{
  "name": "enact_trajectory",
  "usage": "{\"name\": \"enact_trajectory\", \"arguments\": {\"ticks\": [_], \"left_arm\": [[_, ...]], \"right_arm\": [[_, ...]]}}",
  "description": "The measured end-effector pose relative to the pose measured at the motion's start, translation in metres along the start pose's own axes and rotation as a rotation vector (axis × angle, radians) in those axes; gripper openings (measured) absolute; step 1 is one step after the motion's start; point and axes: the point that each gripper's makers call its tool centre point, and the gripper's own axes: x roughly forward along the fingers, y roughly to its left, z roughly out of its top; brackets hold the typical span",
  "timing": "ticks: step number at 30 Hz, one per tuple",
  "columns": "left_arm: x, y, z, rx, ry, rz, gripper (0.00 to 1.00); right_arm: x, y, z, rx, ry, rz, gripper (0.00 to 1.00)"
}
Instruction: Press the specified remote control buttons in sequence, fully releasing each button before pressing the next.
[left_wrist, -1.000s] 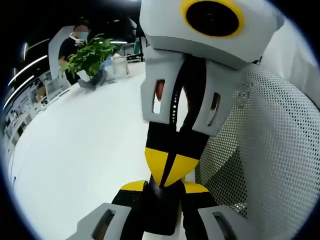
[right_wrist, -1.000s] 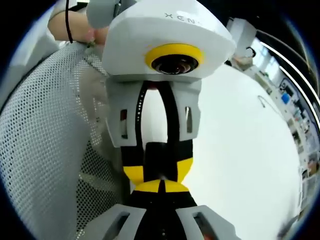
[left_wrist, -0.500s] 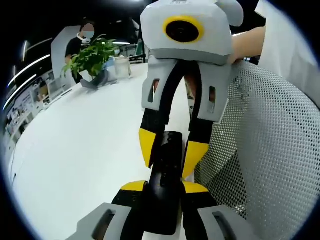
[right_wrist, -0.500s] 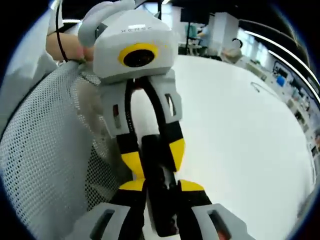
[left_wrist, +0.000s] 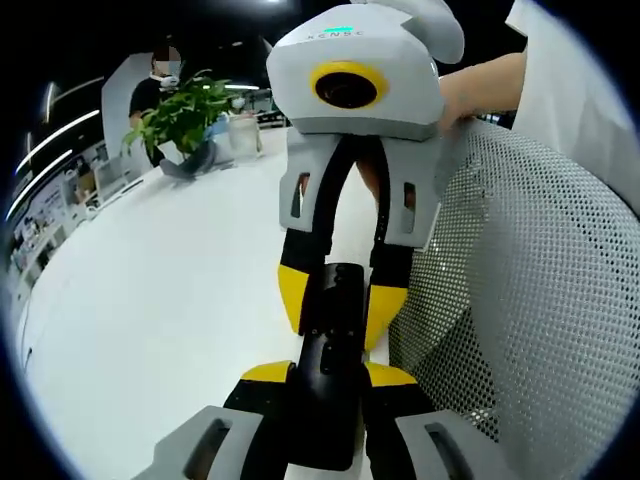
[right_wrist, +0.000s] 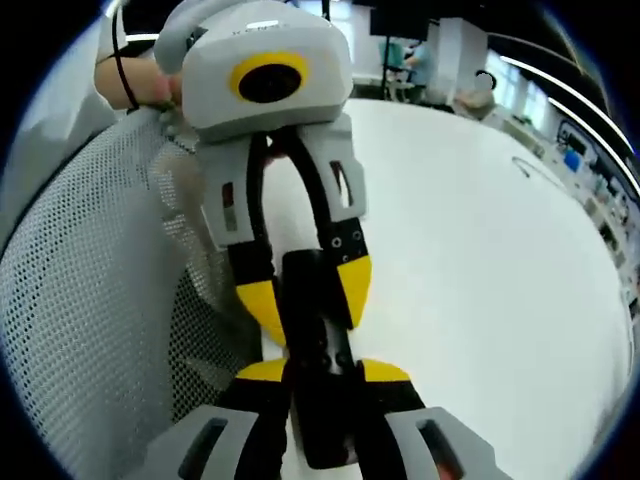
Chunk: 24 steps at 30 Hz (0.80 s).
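A slim black remote (left_wrist: 322, 405) is clamped at its near end between the yellow-tipped jaws of my left gripper (left_wrist: 330, 375), which is shut on it. My right gripper (left_wrist: 338, 298) faces it from the far side, its jaws set against both sides of the remote's other end. In the right gripper view the remote (right_wrist: 320, 425) runs up from my right gripper (right_wrist: 323, 372) to the left gripper (right_wrist: 308, 293). The remote's buttons are hard to make out. It hangs just above the white table (left_wrist: 150, 300).
A white mesh chair back (left_wrist: 540, 300) stands close beside both grippers and appears again as the chair back (right_wrist: 90, 320). A potted plant (left_wrist: 180, 115) and a seated person (left_wrist: 158, 80) are at the table's far end. Open table surface (right_wrist: 480, 280) stretches away.
One second ago the right gripper's tips were shut together on top of the remote. They have since parted and now flank the remote's end. The left gripper kept its hold.
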Motion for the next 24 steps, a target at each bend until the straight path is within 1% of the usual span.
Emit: {"name": "enact_trajectory", "arguments": {"ticks": [5,10,11,14,15,16,17,18,19,20,21,22,24], "left_arm": [[0.0,0.0,0.0,-0.008,-0.009,0.008,0.26],[0.0,0.0,0.0,-0.013,0.002,0.016,0.27],[0.0,0.0,0.0,-0.014,0.007,0.015,0.27],[-0.003,-0.002,-0.003,0.014,0.051,0.003,0.28],[-0.006,-0.002,-0.004,0.017,0.066,0.002,0.29],[-0.008,-0.001,-0.006,0.002,0.076,0.007,0.29],[-0.015,0.001,-0.006,-0.041,0.074,0.027,0.29],[-0.019,0.002,-0.004,-0.07,0.05,0.042,0.3],[-0.026,0.004,0.001,-0.102,0.008,0.063,0.32],[-0.03,0.004,0.002,-0.122,-0.005,0.077,0.34],[-0.036,0.006,0.002,-0.147,-0.011,0.1,0.39],[-0.044,0.009,0.001,-0.154,-0.018,0.138,0.42],[-0.056,0.01,0.0,-0.159,-0.02,0.178,0.47]], "right_arm": [[0.0,0.001,0.0,0.013,-0.014,-0.007,0.21],[0.0,0.002,0.001,0.056,-0.033,-0.02,0.21],[0.0,0.003,0.001,0.054,-0.033,-0.021,0.21],[0.0,0.005,0.0,0.036,-0.026,-0.029,0.21],[0.0,0.004,0.0,0.034,-0.026,-0.029,0.21],[0.0,0.004,0.0,0.042,-0.03,-0.028,0.21],[-0.001,0.004,0.0,0.049,-0.035,-0.027,0.21],[-0.001,0.003,0.0,0.058,-0.042,-0.028,0.21],[-0.001,0.004,0.0,0.06,-0.045,-0.028,0.21],[0.0,0.004,0.001,0.061,-0.044,-0.028,0.21],[0.0,0.004,0.001,0.053,-0.039,-0.031,0.21],[0.0,0.004,0.001,0.05,-0.037,-0.032,0.21],[0.001,0.004,0.001,0.037,-0.031,-0.036,0.21]]}}
